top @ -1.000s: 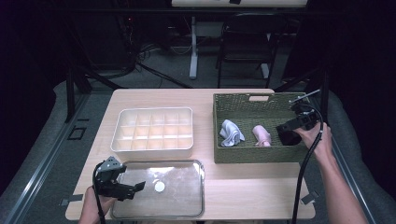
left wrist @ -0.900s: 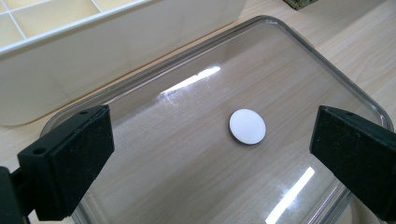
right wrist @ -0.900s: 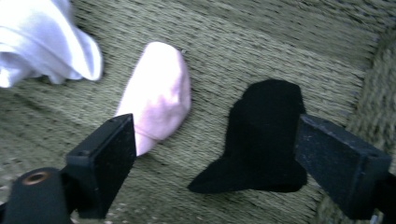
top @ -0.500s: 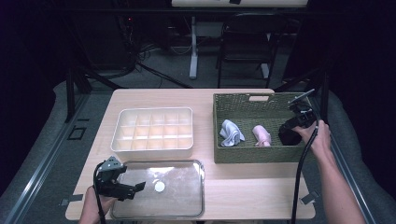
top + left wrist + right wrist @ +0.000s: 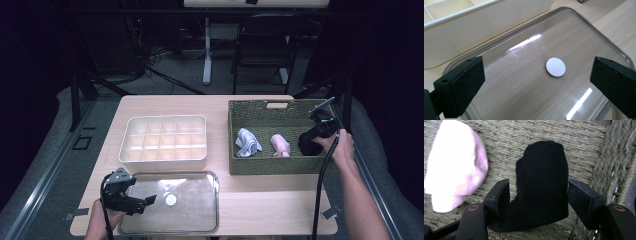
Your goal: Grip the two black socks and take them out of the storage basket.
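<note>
Lowering since the earlier frame, the right gripper [image 5: 311, 145] is now sitting deeper inside the woven basket [image 5: 250, 107], and its jaws have just been closing. In the high view, the black cloth [image 5: 306, 148] is lying at the gripper's tip, with the pink cloth [image 5: 280, 145] just beside it and the white cloth [image 5: 247, 141] farther along the basket floor. The left gripper [image 5: 142, 202] is hovering over the clear tray [image 5: 200, 222] on the counter [image 5: 260, 210], with the white divided box [image 5: 165, 120] beyond it.

In the left gripper view, the left gripper [image 5: 536, 82] is standing wide open and holding nothing; a white disc [image 5: 555, 67] is lying on the clear tray [image 5: 584, 27] between and just ahead of the jaws.

In the right gripper view, the right gripper [image 5: 537, 197] is standing partly open, straddling the black cloth [image 5: 541, 182]. Small gaps are showing at both pads, so it is not yet gripping. The pink cloth [image 5: 454, 167] is lying just beside the left jaw.
</note>
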### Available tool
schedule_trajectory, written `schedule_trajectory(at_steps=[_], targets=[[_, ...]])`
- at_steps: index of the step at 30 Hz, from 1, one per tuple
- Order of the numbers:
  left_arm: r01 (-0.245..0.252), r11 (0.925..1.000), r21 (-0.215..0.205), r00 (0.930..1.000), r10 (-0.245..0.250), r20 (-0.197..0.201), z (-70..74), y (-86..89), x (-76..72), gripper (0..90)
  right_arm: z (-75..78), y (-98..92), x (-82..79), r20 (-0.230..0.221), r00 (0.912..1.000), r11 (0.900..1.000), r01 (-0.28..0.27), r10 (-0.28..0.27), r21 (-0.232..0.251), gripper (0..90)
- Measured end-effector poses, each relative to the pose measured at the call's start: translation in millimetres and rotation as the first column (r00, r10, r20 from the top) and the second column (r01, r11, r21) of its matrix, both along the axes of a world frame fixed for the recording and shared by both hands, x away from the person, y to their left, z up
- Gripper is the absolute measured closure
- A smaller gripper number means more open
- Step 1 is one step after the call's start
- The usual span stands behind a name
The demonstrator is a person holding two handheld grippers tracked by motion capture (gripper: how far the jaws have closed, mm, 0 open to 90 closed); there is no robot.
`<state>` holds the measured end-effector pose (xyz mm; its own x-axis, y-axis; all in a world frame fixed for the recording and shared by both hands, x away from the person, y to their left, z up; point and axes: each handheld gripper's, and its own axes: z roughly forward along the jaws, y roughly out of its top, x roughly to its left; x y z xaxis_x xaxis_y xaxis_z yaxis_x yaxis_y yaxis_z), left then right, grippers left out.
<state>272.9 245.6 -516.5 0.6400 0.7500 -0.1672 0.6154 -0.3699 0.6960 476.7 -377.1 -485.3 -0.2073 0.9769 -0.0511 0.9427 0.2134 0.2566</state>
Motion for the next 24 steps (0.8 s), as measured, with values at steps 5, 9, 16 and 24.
schedule_trajectory(at_steps=[5,9,16,24], targets=[[-0.001,1.0,-0.001,1.0,0.001,-0.002,0.1,0.5,-0.1,0.0,-2.2,-0.6,3.6,-0.037,0.9993,1.0,-0.002,0.002,-0.021,41.9],[-0.002,1.0,-0.002,1.0,0.002,-0.004,0.0,0.8,0.0,0.0,-7.2,-0.9,4.6,-0.05,0.9984,0.999,0.026,-0.027,-0.025,44.9],[0.0,1.0,-0.001,1.0,0.0,-0.002,0.0,0.9,-0.1,0.0,-8.4,-3.6,5.0,-0.096,0.9947,0.999,0.03,-0.034,-0.043,62.5],[0.0,1.0,-0.001,1.0,0.0,-0.002,0.1,0.7,0.0,0.0,-1.0,-1.2,2.3,-0.08,0.9964,0.999,0.024,-0.027,-0.039,72.3]])
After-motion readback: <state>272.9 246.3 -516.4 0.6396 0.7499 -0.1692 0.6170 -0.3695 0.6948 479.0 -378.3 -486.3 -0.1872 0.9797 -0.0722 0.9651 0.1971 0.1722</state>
